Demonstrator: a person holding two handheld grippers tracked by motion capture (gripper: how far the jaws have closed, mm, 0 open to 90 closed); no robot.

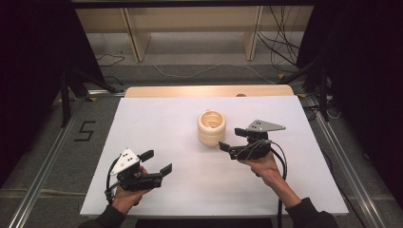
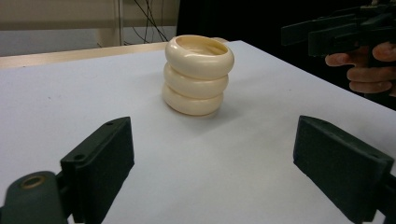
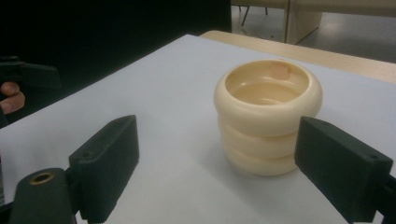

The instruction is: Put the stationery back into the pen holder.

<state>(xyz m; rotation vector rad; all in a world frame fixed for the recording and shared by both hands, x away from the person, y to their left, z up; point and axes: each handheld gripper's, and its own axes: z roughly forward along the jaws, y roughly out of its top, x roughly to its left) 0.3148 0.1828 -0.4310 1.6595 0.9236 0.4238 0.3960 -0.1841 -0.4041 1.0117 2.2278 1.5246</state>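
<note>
Cream-coloured and glossy, a stack of rings (image 1: 211,128) is sitting a bit right of centre in the high view, on the white bench (image 1: 157,118). It's three chunky rings piled on each other, the top one open and hollow so you're looking down into it. The pile isn't perfectly straight; in the left gripper view the stack of rings (image 2: 198,74) is looking slightly staggered, with the top ring shifted a touch to the right of the bottom one. In the right gripper view the stack of rings (image 3: 268,116) is sitting right of centre, and there's a small pinkish patch on the far inner wall of the top ring, can't tell what it is.

The right gripper (image 1: 231,138) is sitting just beside the stack, at its lower right in the high view, with its jaws spread wide and gripping nothing. In its own view the right-hand jaw is overlapping the stack's edge, but whether it's actually touching is hard to say. The person's right hand (image 1: 263,165) is wrapping round the handle from below.

The left gripper (image 1: 157,162) is hanging out well apart from the stack, at the lower left of the high view, pointing toward the right with its jaws also wide open and empty. The left hand (image 1: 127,195) is holding it near the bench's front edge.

Beyond the bench's far edge there's grey floor with cables (image 1: 199,71) trailing across it.
</note>
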